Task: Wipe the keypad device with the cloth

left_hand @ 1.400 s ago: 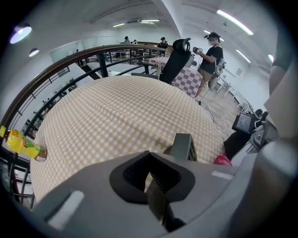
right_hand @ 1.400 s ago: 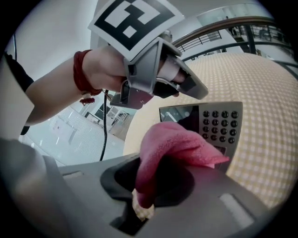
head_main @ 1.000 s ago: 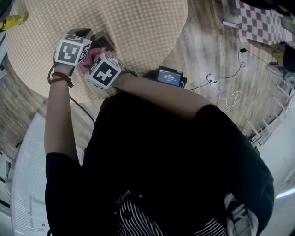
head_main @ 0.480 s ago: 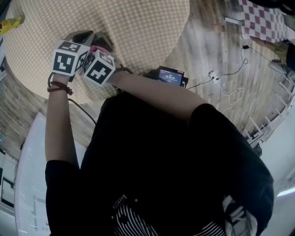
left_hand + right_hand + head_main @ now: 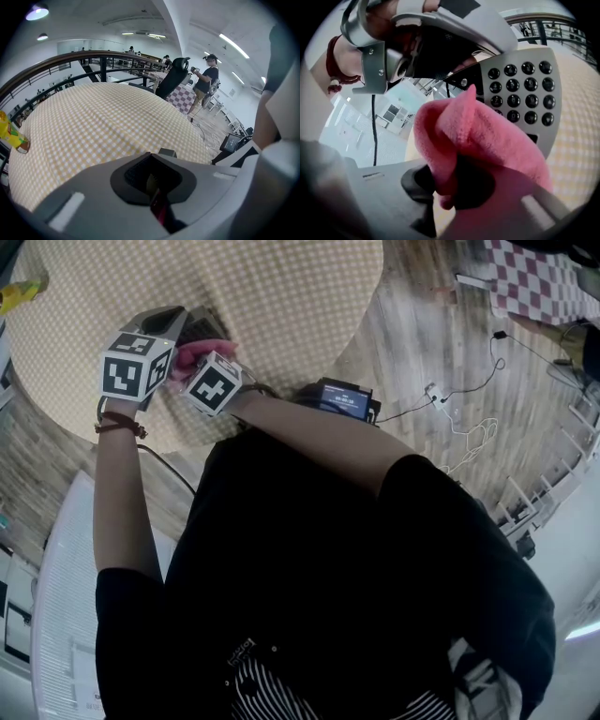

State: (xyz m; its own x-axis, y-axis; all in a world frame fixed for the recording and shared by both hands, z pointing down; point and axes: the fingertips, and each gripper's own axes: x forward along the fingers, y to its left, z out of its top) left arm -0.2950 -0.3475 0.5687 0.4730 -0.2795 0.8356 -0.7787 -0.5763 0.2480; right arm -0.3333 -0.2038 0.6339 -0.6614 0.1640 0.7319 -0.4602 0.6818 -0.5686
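The keypad device [image 5: 167, 321], grey with round black keys [image 5: 520, 89], is held up over the near edge of the checked table. My left gripper [image 5: 150, 338] is shut on it; its grey body [image 5: 93, 201] fills the lower half of the left gripper view. In my right gripper [image 5: 202, 362] a bunched pink cloth [image 5: 487, 140] is clamped between the shut jaws, lying against the keypad's lower left part. In the head view the cloth [image 5: 199, 351] shows between the two marker cubes. The left gripper [image 5: 379, 56] looms at the top of the right gripper view.
The round table [image 5: 281, 306] has a yellow-and-white checked cover. A yellow bottle [image 5: 11, 133] stands at its far left edge. A small lit screen [image 5: 339, 396] sits by my right arm. Cables [image 5: 459, 418] lie on the wooden floor. A person [image 5: 206, 82] stands beyond a black chair [image 5: 171, 77].
The right gripper has carried the cloth a little left and then back right across the device. The left gripper's cube has dropped slightly toward me.
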